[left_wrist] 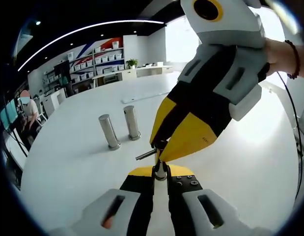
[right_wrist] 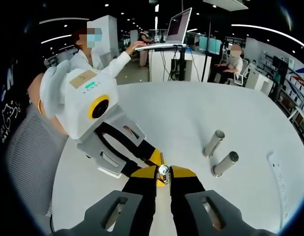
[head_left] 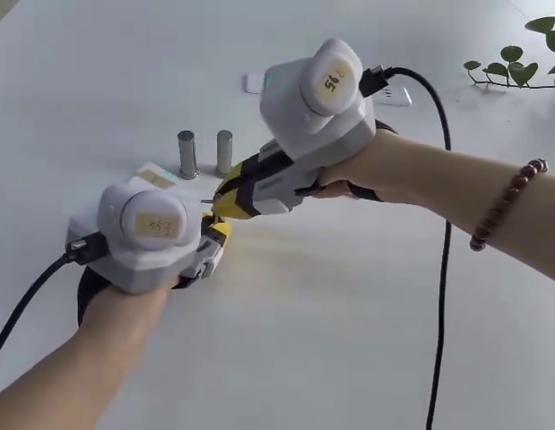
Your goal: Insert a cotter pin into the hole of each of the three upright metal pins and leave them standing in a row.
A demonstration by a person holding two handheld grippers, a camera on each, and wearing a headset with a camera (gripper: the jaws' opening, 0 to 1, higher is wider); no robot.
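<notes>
Above the broad white surface (head_left: 331, 340), the white-bodied left gripper with yellow-and-black jaws (head_left: 220, 233) and the matching right gripper (head_left: 222, 205) are held tip to tip. The left wrist is kept low and the right forearm is angled in from the right. Two upright silver metal cylinder pins (head_left: 187, 154) are stood side by side just beyond the tips. A small silver metal part (left_wrist: 161, 170), with a thin stem jutting sideways, is pinched between the nearly closed jaws where the grippers meet.

**Grippers meet at a pin**

Right gripper (right_wrist: 164, 175) jaws closed on a metal pin (right_wrist: 163, 169). Left gripper (right_wrist: 154, 160) comes in from the left, its tips pinching a thin cotter pin (right_wrist: 161, 157) at it. Two pins (right_wrist: 213, 143) stand on the table (right_wrist: 191, 113).
</notes>
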